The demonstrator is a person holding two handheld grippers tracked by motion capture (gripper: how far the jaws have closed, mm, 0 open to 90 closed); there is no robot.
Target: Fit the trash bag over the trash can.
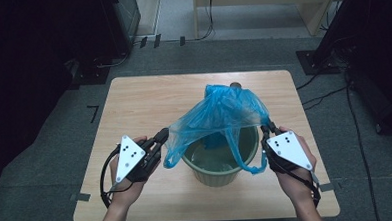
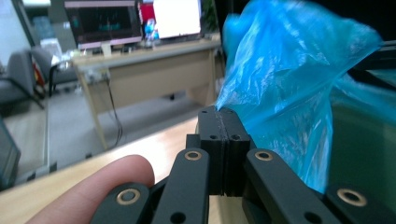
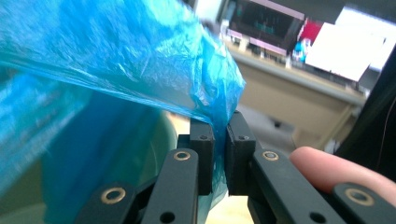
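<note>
At frame centre, a blue plastic bag hangs stretched over a green bin on the surface; left gripper and right gripper jaws each pinch a bag edge.

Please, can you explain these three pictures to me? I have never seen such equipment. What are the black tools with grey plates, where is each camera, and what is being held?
A person holds a hand tool with two black jaws in each hand. One camera looks down from above on the light wooden table; another rides on each tool and looks along its jaws. On the table stands a round green plastic bin. Above it hangs a thin blue plastic bag. The left gripper is shut on one edge of the bag, the right gripper on the opposite edge, so the bag is spread between them over the bin.
</note>
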